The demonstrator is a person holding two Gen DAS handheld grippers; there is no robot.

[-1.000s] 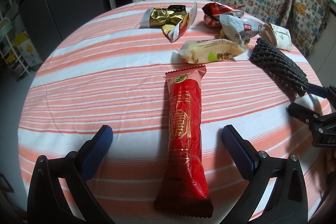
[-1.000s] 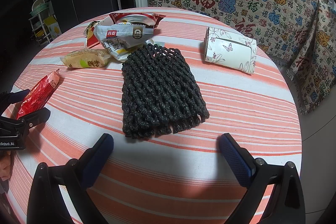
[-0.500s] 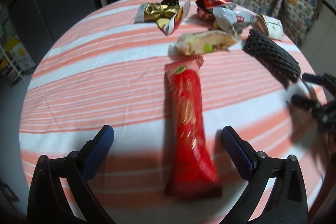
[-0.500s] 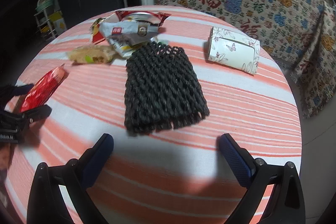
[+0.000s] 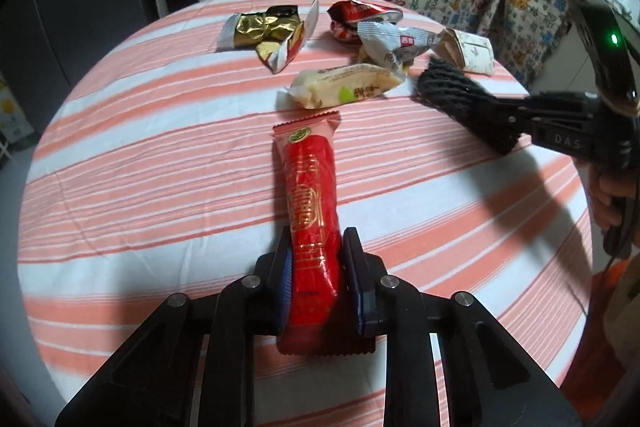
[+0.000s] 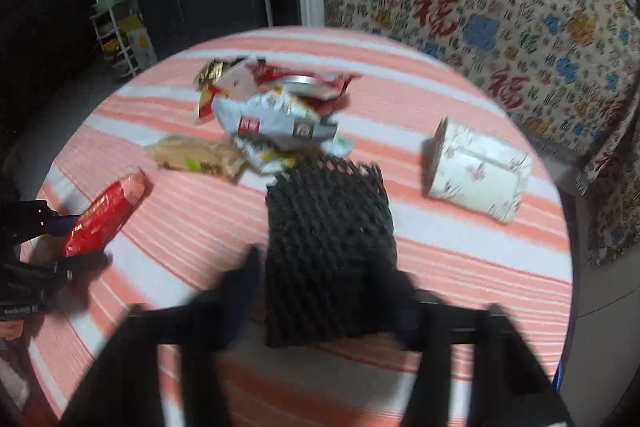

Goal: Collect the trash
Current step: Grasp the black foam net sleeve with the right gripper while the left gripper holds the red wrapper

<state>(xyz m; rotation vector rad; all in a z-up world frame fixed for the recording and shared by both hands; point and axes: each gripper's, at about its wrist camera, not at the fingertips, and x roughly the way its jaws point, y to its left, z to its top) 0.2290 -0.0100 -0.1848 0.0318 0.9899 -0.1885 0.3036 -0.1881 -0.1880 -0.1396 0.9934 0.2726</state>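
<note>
The red snack packet (image 5: 314,203) lies lengthwise on the striped tablecloth (image 5: 160,163), its near half pinched as the left gripper (image 5: 320,279) closes its jaws on it. It looks light, crinkly and slippery, best held mid-body. The right gripper (image 6: 320,291) clamps the near end of the black foam net (image 6: 328,227), soft and springy. Other wrappers (image 5: 384,39) crowd the far side; the near cloth is open.

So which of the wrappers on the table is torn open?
The gold foil wrapper at the far left of the pile: it gapes open and crumpled, while the long red packet looks sealed.
</note>
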